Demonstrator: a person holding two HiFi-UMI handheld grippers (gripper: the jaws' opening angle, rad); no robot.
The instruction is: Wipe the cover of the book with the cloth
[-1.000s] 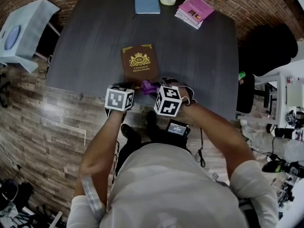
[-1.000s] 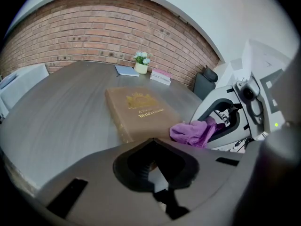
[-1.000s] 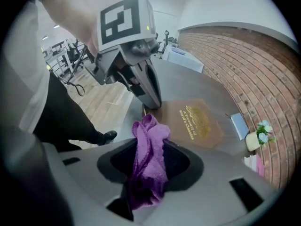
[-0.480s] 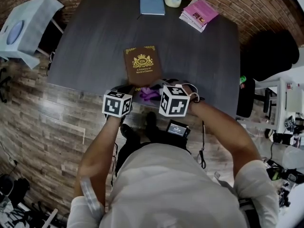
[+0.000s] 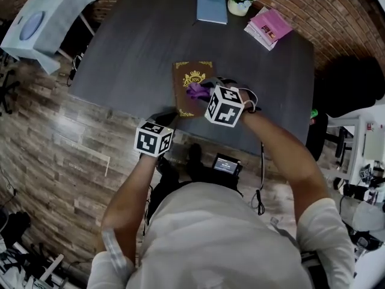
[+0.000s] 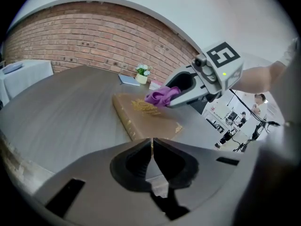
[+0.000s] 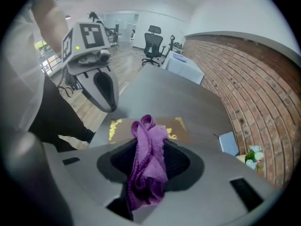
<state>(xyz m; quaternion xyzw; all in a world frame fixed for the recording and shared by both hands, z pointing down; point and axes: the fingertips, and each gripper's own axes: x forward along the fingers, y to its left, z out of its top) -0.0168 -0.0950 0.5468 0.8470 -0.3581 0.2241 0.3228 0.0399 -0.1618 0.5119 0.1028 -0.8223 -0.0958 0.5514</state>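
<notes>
A brown book (image 5: 187,77) with a gold emblem lies on the dark table (image 5: 132,53) near its front edge. My right gripper (image 5: 201,93) hangs over the middle of the cover, shut on a bunched purple cloth (image 5: 196,91). In the right gripper view the cloth (image 7: 149,159) fills the gap between the jaws, with the book (image 7: 117,126) below. My left gripper (image 5: 169,118) is shut with nothing in it, just off the book's near left corner. In the left gripper view the book (image 6: 141,114) lies ahead, and the cloth (image 6: 162,95) touches its cover.
At the table's far side lie a blue notebook (image 5: 212,8), a small flower pot (image 5: 240,2) and a stack of pink books (image 5: 271,27). A white side table (image 5: 42,23) stands on the wooden floor to the left. The table's front edge runs just under my grippers.
My right gripper has carried the cloth from the book's near edge up onto the middle of the cover. The left gripper has stayed near the book's near left corner.
</notes>
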